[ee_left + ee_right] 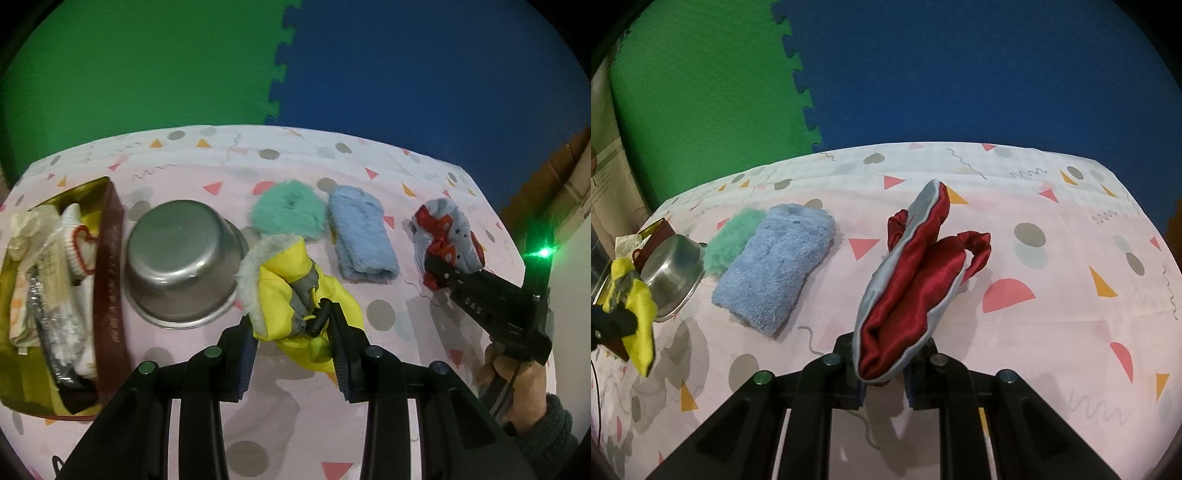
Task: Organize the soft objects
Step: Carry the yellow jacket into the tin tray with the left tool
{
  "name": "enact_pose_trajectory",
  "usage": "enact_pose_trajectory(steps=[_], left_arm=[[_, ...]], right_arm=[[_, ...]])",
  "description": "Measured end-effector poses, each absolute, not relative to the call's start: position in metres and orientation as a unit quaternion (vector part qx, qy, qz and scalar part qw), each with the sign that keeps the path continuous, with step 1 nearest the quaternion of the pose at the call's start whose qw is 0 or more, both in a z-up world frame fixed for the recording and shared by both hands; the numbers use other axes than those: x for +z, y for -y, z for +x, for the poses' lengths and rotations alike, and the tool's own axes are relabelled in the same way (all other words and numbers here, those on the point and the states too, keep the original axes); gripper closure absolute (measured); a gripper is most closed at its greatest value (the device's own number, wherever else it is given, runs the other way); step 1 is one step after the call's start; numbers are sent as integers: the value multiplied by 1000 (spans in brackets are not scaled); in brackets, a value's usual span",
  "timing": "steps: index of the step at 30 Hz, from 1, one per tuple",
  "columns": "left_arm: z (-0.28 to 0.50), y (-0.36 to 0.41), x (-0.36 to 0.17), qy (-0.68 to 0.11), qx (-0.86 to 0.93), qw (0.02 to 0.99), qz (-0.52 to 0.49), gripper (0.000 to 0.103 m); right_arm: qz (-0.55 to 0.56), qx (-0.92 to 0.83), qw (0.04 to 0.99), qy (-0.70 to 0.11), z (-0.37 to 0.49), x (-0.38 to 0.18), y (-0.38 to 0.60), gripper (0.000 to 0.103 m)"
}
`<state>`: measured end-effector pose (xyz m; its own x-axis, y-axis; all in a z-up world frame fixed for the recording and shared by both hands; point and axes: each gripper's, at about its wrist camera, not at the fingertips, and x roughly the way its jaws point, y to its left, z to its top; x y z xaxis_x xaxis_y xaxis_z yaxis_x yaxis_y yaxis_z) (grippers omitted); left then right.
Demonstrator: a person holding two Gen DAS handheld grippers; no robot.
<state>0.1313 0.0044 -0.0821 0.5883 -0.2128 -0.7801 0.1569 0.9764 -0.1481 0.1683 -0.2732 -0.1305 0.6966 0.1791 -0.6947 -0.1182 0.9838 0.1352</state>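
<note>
My left gripper (295, 332) is shut on a small yellow jacket with a white fur collar (284, 284) and holds it above the table beside a steel bowl (181, 254). My right gripper (882, 365) is shut on a red satin and grey cloth (908, 280), lifted off the table; the cloth also shows in the left wrist view (447, 236). A folded blue towel (360, 236) (775, 266) and a fluffy teal puff (288, 210) (729, 240) lie on the tablecloth between the two grippers. The jacket shows at the left edge of the right wrist view (637, 314).
A dark red and gold box (110, 280) at the left holds several white cloths and packets. The steel bowl (672, 280) stands upside down next to it. The table (406, 369) has a pink patterned cloth. Green and blue foam mats stand behind it.
</note>
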Motion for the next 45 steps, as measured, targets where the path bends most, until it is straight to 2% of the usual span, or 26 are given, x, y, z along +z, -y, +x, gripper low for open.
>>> enact_pose_trajectory(steps=[28,45], left_arm=[[100,-121,-30,-404,6,913,-60,70],[106,-200,-36,-409,92,905,-76,70]], right_arm=[[39,79,920,-383,168,-130,271,87],[36,79,919,-384,169,-130,271,87]])
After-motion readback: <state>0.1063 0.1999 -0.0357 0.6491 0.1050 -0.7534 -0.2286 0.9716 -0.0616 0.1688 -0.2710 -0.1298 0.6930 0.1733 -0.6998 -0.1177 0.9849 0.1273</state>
